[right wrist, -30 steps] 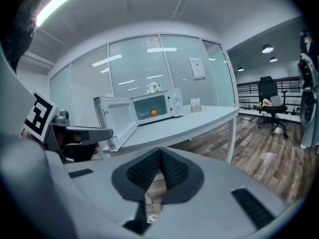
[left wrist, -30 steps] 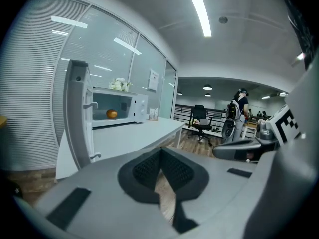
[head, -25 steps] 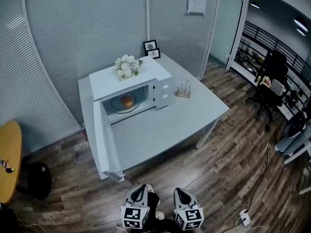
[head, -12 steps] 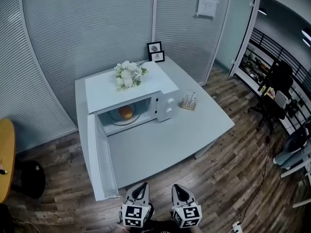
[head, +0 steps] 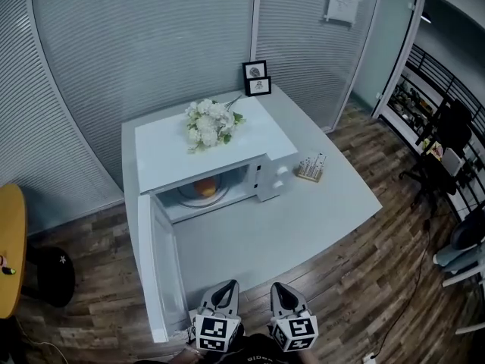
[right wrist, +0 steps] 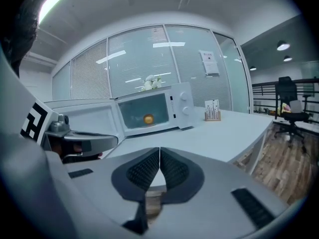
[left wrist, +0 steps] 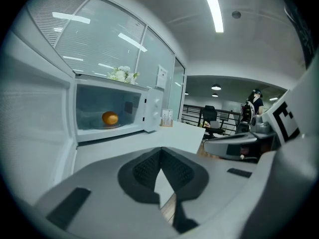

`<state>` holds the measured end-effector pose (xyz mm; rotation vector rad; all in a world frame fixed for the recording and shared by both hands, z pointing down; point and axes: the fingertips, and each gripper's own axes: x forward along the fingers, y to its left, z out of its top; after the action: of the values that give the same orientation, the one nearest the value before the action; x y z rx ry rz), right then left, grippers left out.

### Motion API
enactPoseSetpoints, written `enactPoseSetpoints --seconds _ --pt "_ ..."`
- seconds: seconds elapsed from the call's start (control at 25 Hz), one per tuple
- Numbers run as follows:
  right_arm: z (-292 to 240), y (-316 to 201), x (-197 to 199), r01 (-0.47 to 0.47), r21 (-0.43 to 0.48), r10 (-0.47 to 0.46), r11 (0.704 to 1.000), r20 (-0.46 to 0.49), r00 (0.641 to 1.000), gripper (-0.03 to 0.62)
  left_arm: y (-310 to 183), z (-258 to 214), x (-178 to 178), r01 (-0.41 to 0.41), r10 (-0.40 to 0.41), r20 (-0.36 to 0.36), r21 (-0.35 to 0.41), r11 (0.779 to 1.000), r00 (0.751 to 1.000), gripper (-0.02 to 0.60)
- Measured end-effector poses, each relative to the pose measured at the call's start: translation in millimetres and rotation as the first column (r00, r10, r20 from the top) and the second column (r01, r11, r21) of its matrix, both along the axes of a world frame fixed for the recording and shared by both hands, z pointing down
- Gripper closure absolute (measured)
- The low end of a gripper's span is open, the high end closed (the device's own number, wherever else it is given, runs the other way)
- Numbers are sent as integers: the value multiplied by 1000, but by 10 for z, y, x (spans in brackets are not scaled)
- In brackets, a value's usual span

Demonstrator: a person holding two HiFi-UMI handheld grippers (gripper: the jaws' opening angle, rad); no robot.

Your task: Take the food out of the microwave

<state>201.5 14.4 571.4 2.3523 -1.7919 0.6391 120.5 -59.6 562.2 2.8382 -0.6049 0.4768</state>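
Observation:
A white microwave (head: pixel 204 146) stands on the white table (head: pixel 303 218), its door (head: pixel 155 268) swung wide open toward me. Inside, an orange round food (head: pixel 204 187) rests on a glass plate (head: pixel 198 195); it also shows as the food (left wrist: pixel 110 117) in the left gripper view and the food (right wrist: pixel 148 118) in the right gripper view. My left gripper (head: pixel 225 288) and right gripper (head: pixel 281 288) hang side by side at the table's near edge, well short of the microwave. The left gripper (left wrist: pixel 160 156) and the right gripper (right wrist: pixel 159 156) are both shut and empty.
White flowers (head: pixel 212 122) lie on top of the microwave. Two small picture frames (head: pixel 257 77) stand at the table's far corner, a small holder (head: pixel 311 168) right of the microwave. A yellow round table (head: pixel 9 249) is at left, office chairs (head: pixel 447 139) at right.
Both grippers and my head have moved forward toward the table; the microwave and its open door now appear closer. Both grippers stayed shut.

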Motion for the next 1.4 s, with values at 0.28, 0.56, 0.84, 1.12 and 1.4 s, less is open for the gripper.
enactPoseSetpoints --seconds 0.28,0.56,0.84,1.12,1.4 --pt "-28 -335 81 59 -6 -59 998 -15 998 589 -250 -21 35 74 -74 -3 -15 997 997 574" --pt "-135 -740 198 189 -3 -189 982 -37 981 589 -469 -55 39 193 -193 -3 -33 981 981 574" --pt "-144 -1050 298 282 -22 -283 959 -29 959 589 -681 -118 47 314 -314 -8 -23 949 949 574" --pt "-140 -1400 379 363 -37 -364 931 -46 930 589 -870 -102 -46 407 -408 -4 -21 913 913 574" --pt "-174 -1777 410 428 -35 -429 903 -54 901 580 -983 -44 -28 420 -420 14 -51 906 907 574"
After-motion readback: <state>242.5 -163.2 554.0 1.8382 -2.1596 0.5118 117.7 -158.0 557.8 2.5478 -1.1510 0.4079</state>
